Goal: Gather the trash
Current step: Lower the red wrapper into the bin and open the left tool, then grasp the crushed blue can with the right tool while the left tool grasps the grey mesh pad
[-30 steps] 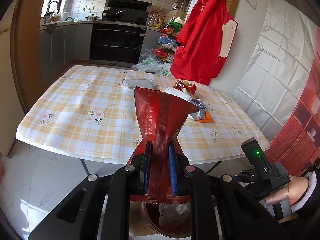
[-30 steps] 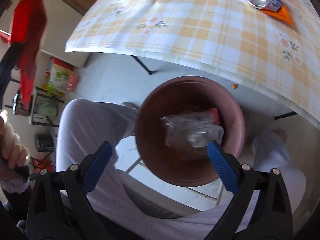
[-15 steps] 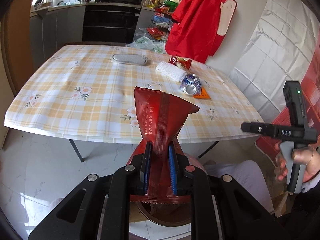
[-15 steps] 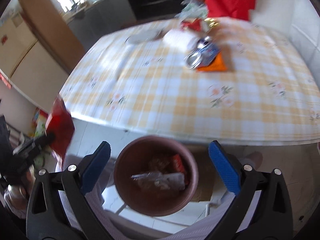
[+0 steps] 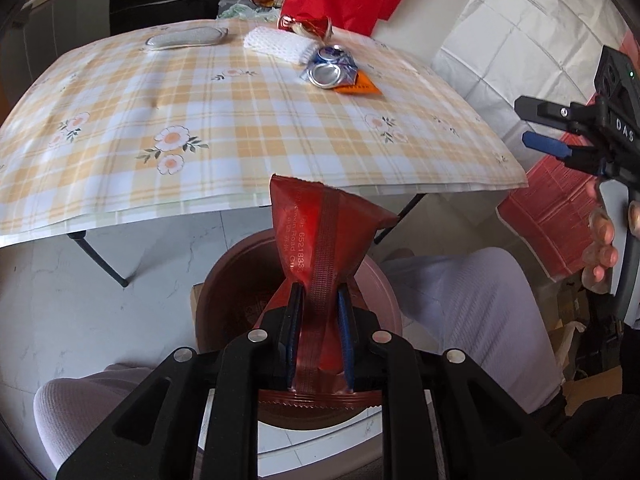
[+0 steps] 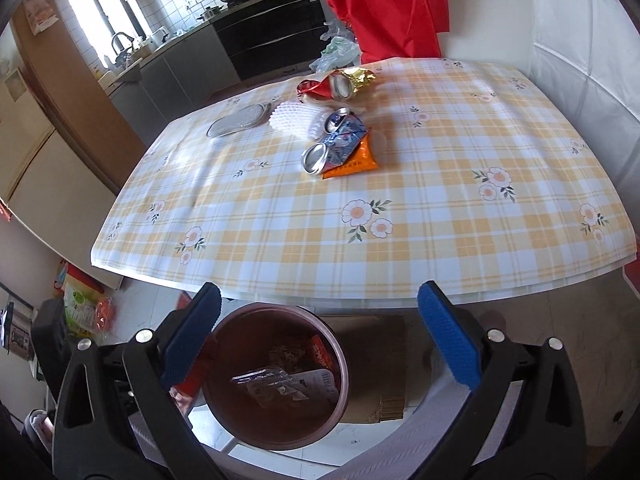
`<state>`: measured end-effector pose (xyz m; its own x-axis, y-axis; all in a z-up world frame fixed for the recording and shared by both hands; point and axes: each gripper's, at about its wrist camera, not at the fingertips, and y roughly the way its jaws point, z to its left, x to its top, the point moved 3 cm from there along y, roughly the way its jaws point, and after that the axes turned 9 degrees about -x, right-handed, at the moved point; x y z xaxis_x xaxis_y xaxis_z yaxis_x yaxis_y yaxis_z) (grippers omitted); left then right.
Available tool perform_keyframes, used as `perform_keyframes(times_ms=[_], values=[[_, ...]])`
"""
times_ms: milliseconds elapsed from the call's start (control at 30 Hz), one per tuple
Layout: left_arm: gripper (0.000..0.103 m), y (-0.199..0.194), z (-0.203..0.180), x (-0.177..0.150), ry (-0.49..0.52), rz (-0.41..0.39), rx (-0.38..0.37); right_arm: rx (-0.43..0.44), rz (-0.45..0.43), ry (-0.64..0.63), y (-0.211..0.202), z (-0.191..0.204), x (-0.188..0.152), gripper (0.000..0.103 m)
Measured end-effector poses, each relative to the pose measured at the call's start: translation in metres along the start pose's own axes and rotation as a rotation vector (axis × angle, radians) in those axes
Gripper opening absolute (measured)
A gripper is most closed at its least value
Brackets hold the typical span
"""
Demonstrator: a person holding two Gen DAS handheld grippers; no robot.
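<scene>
Daylight is admitted through the kitchen window (image 6: 94,4), which is blown out. Soft shadows are cast on the tablecloth (image 6: 400,216). Both views are sharp, strongly bowed and vignetted at the edges.

Left hand-held gripper (image 5: 318,332) has its jaws pinched tight; right hand-held gripper (image 6: 318,344) is spread wide apart, the person's fingers (image 5: 600,248) wrapping its handle

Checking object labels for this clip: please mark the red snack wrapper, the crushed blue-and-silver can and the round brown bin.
Red snack wrapper (image 5: 320,232), left wrist view, printed back seam.
Crushed blue-and-silver can (image 6: 340,142), right wrist view, dented side wall.
Round brown bin (image 6: 340,364), right wrist view, right rim.
</scene>
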<state>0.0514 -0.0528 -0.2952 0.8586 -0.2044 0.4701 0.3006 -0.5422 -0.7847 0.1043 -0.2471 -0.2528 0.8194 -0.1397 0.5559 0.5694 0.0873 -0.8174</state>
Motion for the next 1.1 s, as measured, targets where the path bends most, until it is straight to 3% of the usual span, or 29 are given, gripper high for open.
perform_keyframes(times_ms=[33, 67, 167, 333, 433, 733, 1100], values=[[0.038, 0.004, -0.001, -0.001, 0.001, 0.01, 0.012, -0.001, 0.004, 0.002, 0.0, -0.001, -0.002, 0.097], [0.044, 0.006, 0.001, -0.002, -0.003, 0.009, 0.022, -0.001, 0.009, 0.003, 0.002, -0.002, -0.003, 0.097], [0.049, 0.001, 0.009, -0.001, -0.031, -0.016, 0.041, -0.003, 0.018, -0.002, 0.005, -0.001, -0.006, 0.097], [0.071, -0.019, 0.026, 0.005, -0.065, -0.076, 0.115, -0.023, 0.02, -0.026, 0.009, 0.007, -0.009, 0.097], [0.078, -0.031, 0.035, 0.009, -0.08, -0.114, 0.155, -0.062, 0.007, -0.061, 0.011, 0.013, -0.011, 0.097], [0.08, -0.06, 0.058, 0.027, -0.108, -0.197, 0.223, -0.133, -0.005, -0.122, 0.02, 0.018, -0.01, 0.097], [0.08, -0.059, 0.081, 0.06, -0.09, -0.21, 0.238, -0.163, 0.006, -0.117, 0.042, 0.01, 0.01, 0.097]])
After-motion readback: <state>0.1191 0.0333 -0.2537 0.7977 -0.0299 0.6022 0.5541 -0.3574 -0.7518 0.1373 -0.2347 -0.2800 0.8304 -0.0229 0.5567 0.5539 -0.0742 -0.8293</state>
